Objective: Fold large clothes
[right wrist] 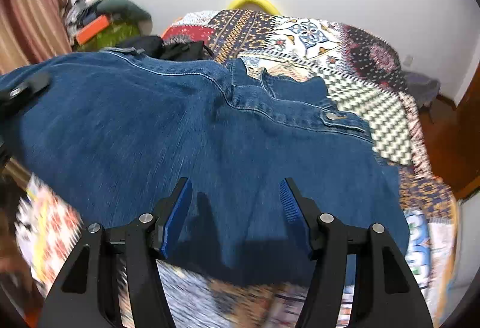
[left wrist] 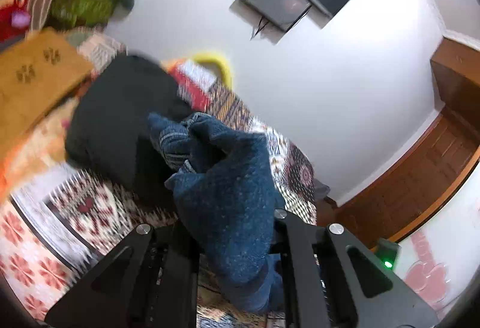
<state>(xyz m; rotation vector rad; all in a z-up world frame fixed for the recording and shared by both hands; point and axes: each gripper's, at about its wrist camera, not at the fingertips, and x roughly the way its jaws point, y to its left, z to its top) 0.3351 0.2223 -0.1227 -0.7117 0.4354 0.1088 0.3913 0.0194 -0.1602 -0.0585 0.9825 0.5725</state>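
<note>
A patchwork bedspread covered the bed beneath and beyond both tools. On it, directly ahead of the right tool, lay the denim jacket, spread broad and mostly flat, its long axis running across the view from left to right; the collar pointed away from the tool toward the far wall, and a buttoned tab sat off to the tool's right. The right tool stood open just above the near hem, blue pads apart with nothing between them. At the jacket's left end a black tool finger rested against the cloth. In the left wrist view, the left tool was clamped tight on a bunched fold of the jacket, which rose crumpled ahead of it. Dark clothing lay beyond that fold, and a yellow hoop showed at the bed's far edge.
</note>
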